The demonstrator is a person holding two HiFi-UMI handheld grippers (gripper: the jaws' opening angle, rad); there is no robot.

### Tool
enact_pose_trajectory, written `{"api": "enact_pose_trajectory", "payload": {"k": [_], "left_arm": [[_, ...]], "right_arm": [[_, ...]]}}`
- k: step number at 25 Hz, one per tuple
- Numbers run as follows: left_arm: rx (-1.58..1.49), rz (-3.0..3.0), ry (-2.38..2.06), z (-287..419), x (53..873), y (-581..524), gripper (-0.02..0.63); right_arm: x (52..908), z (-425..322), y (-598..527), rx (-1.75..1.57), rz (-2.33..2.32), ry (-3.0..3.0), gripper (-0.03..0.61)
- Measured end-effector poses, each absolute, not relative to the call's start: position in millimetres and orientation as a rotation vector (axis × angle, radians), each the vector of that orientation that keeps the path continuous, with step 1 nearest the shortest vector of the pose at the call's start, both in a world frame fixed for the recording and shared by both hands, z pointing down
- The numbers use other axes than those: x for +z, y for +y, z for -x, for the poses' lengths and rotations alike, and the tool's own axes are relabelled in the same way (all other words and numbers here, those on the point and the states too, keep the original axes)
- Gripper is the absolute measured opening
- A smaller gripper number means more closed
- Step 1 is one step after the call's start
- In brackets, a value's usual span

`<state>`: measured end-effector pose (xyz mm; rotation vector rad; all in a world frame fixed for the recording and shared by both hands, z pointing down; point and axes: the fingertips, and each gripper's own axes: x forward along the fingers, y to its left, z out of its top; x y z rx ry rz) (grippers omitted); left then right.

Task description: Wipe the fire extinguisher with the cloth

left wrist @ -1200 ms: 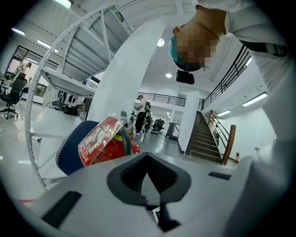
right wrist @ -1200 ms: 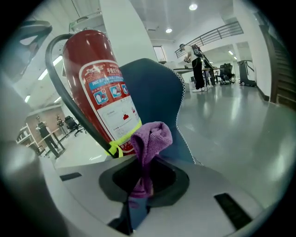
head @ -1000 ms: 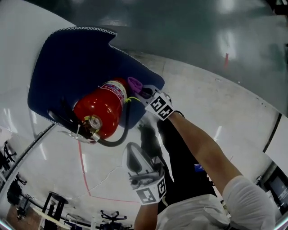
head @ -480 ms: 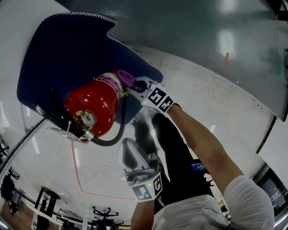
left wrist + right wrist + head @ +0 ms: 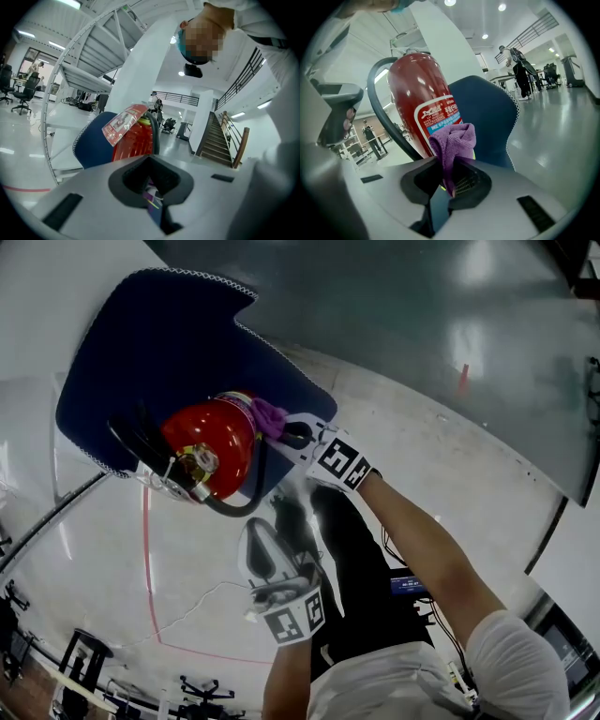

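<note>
The right gripper (image 5: 298, 432) has its jaws closed on a purple cloth (image 5: 452, 140), whose bunched end touches the label side of the red fire extinguisher (image 5: 211, 439). The extinguisher stands upright on a dark blue, white-edged mat (image 5: 159, 343), its black hose (image 5: 246, 507) looping beside it. The left gripper (image 5: 265, 545) hovers near the hose, jaws together and empty

Head camera: high, aimed steeply down over both arms at the fire extinguisher (image 5: 211, 439). Camera on right gripper (image 5: 292, 430): very near, low, looking up past the cloth (image 5: 452, 140) along the red cylinder. Camera on left gripper (image 5: 265, 532): farther back, facing it too. All three share extinguisher and blue mat (image 5: 159, 343).
</note>
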<state>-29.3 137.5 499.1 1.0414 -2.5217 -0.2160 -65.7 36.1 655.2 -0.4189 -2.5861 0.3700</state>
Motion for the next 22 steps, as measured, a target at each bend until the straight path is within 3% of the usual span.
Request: {"api": "enact_pose_trajectory", "payload": {"k": [22], "left_arm": [[-0.104, -1.009, -2.503, 37, 495, 148, 0.005]], "right_arm": [[491, 51, 65, 0.422, 0.412, -2.71, 0.048]]}}
